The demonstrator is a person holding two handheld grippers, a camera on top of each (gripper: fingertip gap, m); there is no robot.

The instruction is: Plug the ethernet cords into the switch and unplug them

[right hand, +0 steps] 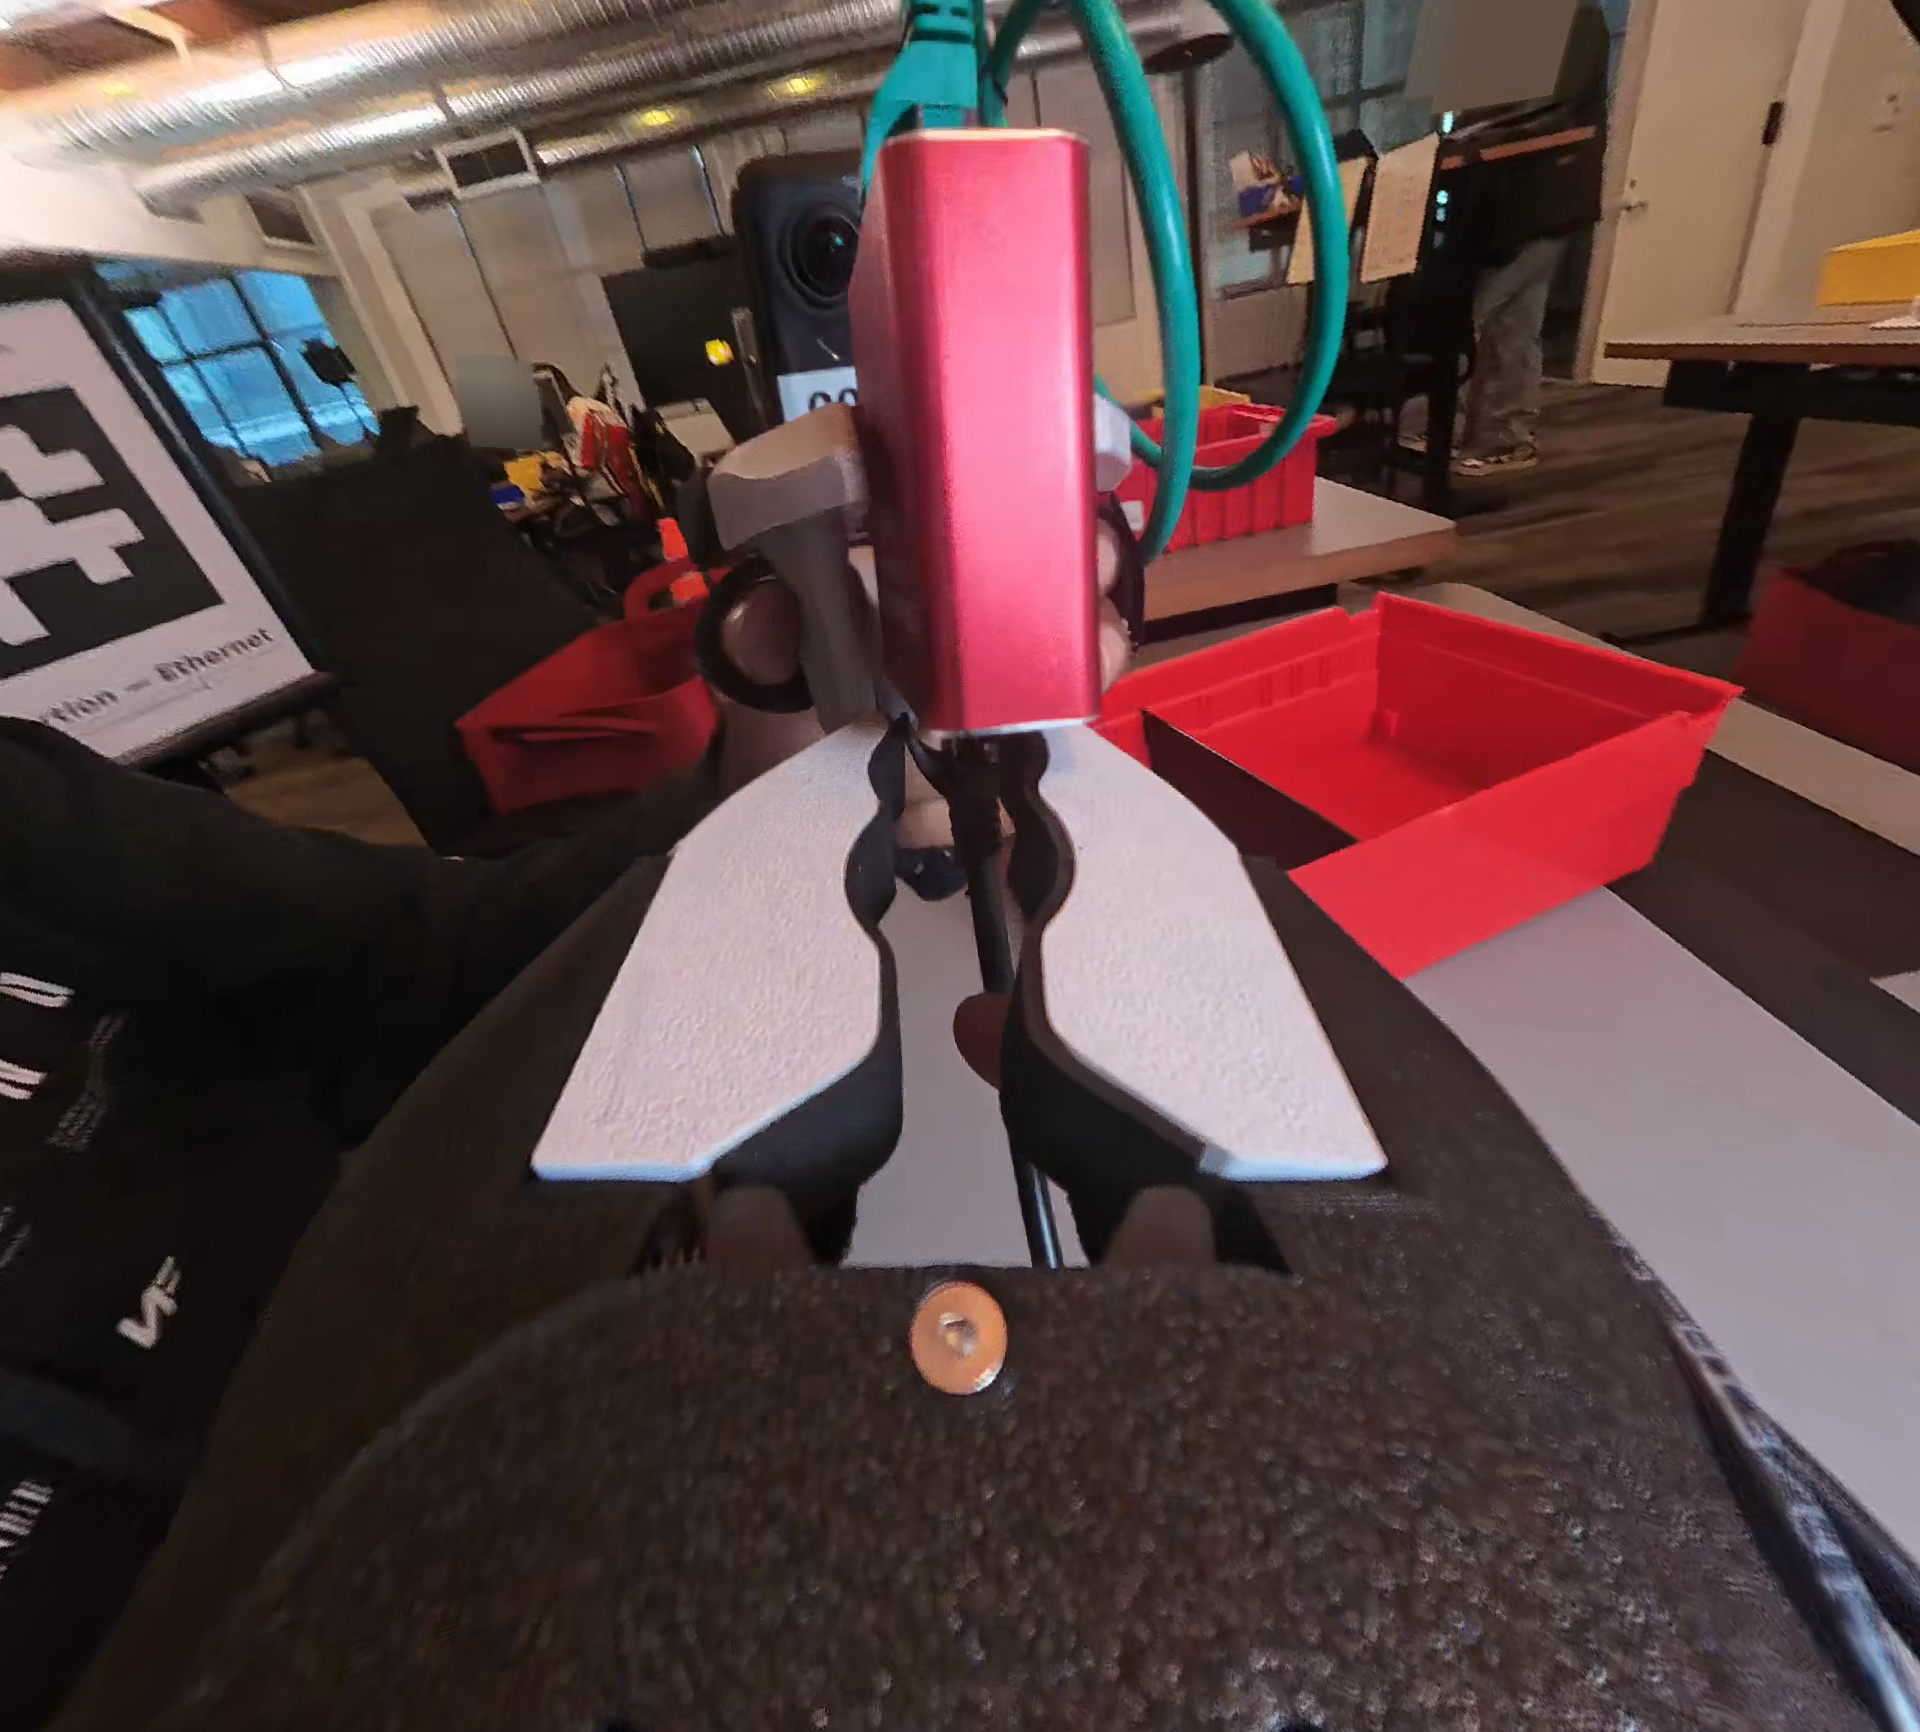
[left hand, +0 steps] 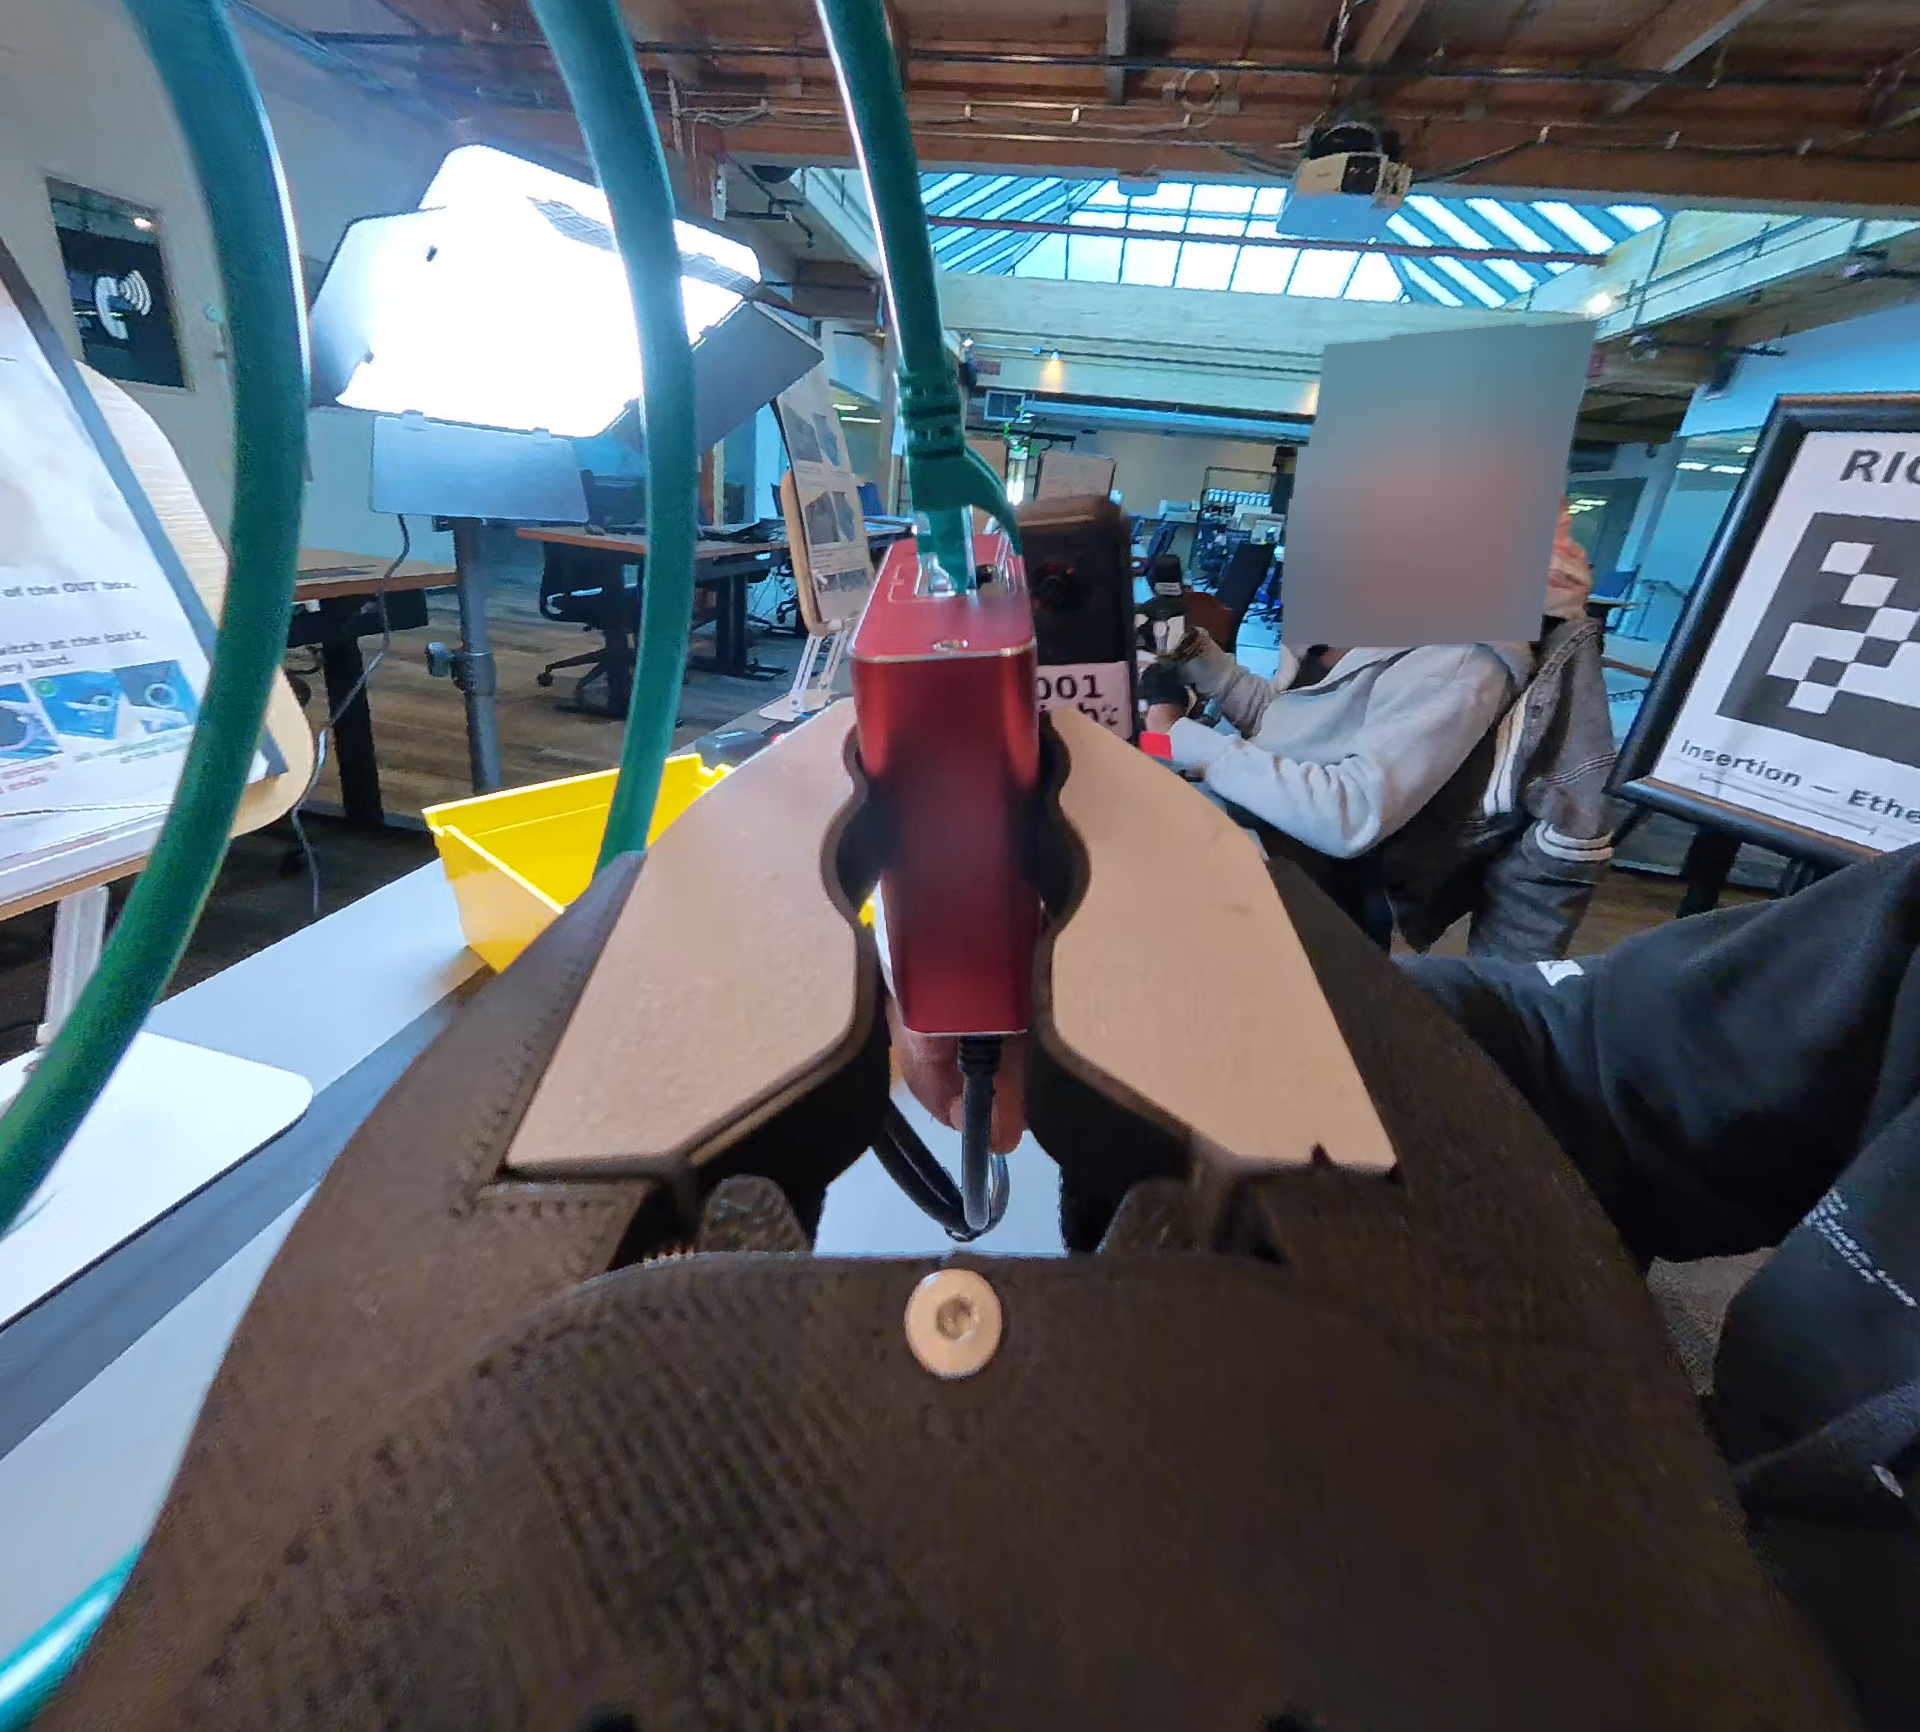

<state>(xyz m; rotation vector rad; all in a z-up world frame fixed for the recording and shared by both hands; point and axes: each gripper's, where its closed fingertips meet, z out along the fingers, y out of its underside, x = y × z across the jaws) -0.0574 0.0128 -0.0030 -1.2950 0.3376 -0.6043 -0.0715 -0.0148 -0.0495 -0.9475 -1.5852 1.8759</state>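
Red metal switch (left hand: 948,835) stands upright clamped between the left gripper (left hand: 948,809) jaws, green ethernet cord (left hand: 940,477) plugged into its top end; right gripper (right hand: 961,809) jaws sit just below the switch, nearly closed around its black cable (right hand: 987,903), grip unconfirmed.

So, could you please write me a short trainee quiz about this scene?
1. True or false: the left gripper clamps the red metal switch box.
2. Which colour is the round cord plugged into the box's top end? A green, B white, C orange.
3. Fill in: the open plastic bin in the right wrist view is ___.
Key: 1 true; 2 A; 3 red.
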